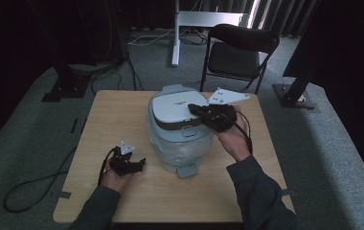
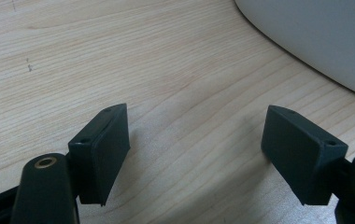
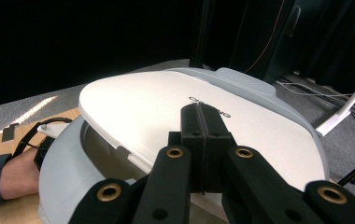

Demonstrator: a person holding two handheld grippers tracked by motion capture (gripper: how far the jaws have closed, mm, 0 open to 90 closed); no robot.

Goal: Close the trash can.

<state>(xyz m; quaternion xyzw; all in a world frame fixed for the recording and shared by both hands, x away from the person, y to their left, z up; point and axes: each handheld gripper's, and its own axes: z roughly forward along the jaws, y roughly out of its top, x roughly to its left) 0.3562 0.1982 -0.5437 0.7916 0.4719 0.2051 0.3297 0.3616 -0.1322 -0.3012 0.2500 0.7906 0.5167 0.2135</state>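
— Right gripper (image 1: pixel 195 109)? 
— Fingers pinched together, empty, pressing the rice cooker (image 1: pixel 177 129) lid (image 3: pixel 166 107) mid-counter (image 1: pixel 122 110), probably shutting it.
— Left gripper (image 1: pixel 139 164)? 
— Fingers wide, resting beside it, idle.

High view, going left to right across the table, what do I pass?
Left gripper resting on the table → rice cooker with its lid → right gripper, jaws on the lid.

cooker (image 1: pixel 177 129) mid-table (image 1: pixel 113 115), chair (image 1: pixel 240 50) behind
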